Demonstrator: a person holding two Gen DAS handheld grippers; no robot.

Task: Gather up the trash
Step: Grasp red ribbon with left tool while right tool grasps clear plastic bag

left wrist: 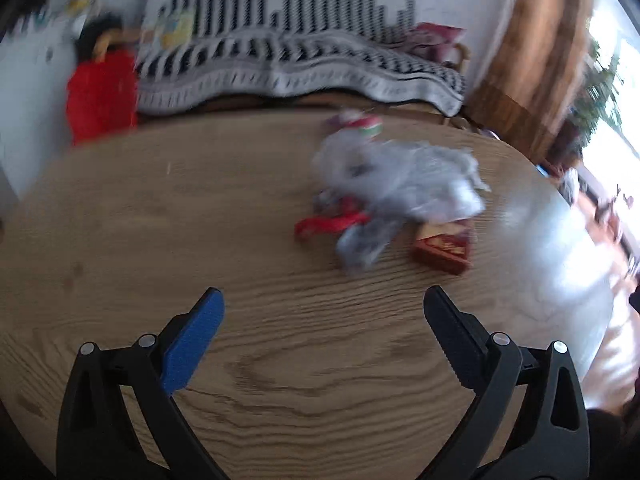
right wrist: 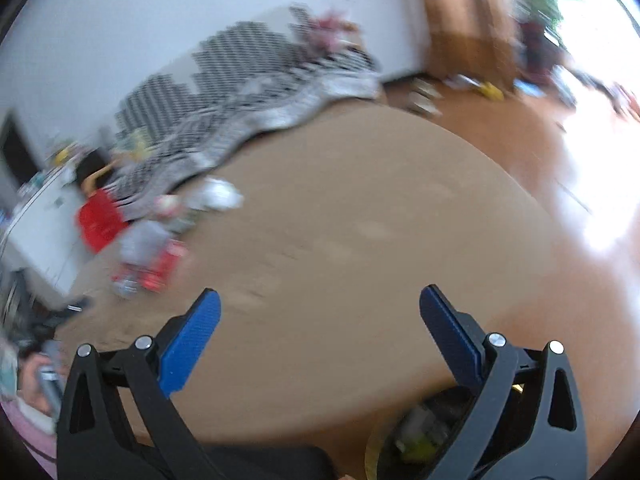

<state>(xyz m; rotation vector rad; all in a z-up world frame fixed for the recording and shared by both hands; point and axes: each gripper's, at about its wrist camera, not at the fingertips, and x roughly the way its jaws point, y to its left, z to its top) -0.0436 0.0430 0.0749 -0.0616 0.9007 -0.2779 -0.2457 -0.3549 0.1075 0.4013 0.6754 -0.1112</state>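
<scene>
Hovering over the round wooden table point(left wrist: 200, 208), the left gripper point(left wrist: 320, 308) has its fingers spread wide with nothing between them. At one o'clock from it lies the trash: crumpled clear plastic wrap point(left wrist: 404, 176), a red ribbon point(left wrist: 332, 224) and a small red box point(left wrist: 442, 250). Equally wide and empty, the right gripper point(right wrist: 320, 308) sees that blurred heap point(right wrist: 148, 252) at ten o'clock.

- A home, probably a living room: round wooden table point(left wrist: 160, 240)
- Black-and-white patterned blanket point(left wrist: 304, 68) draped on what seems a sofa
- Wooden floor point(right wrist: 500, 136), bright window point(left wrist: 616, 80)
</scene>
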